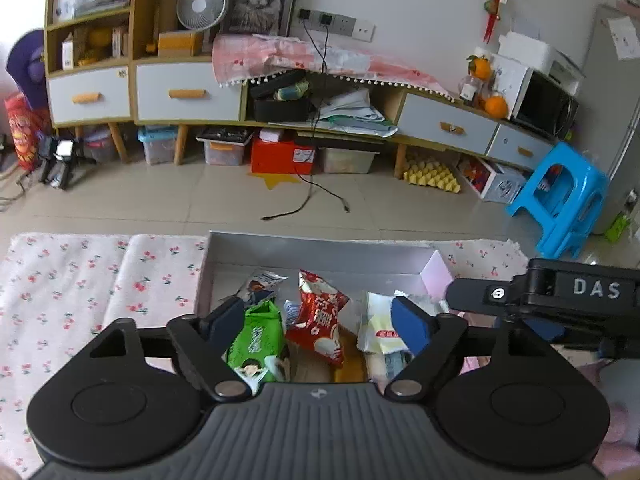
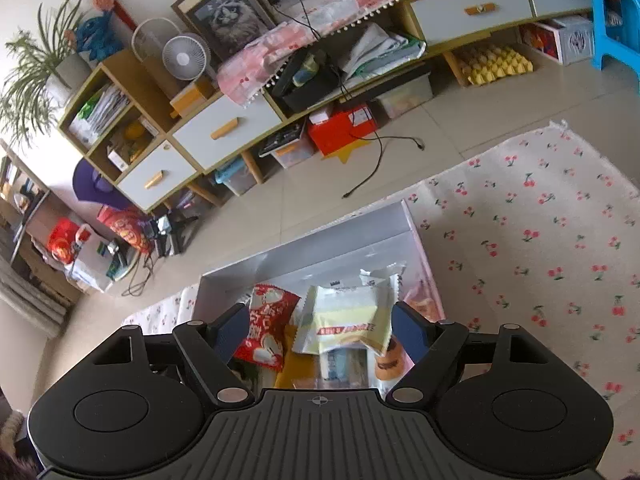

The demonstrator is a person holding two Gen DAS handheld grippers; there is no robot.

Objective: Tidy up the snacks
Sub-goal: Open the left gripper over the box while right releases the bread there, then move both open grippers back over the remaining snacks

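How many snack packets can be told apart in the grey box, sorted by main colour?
Red: 1, red packet
Green: 1, green packet
Pale yellow and white: 1, pale yellow packet
Blue and white: 1, blue-white packet
Total: 4 distinct in the grey box; others underneath are too hidden to count.

One box (image 1: 320, 250), several snack packets (image 1: 318, 320)

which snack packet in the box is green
The green packet, at the left of the box beside the red packet; the rest are red, white or yellow.
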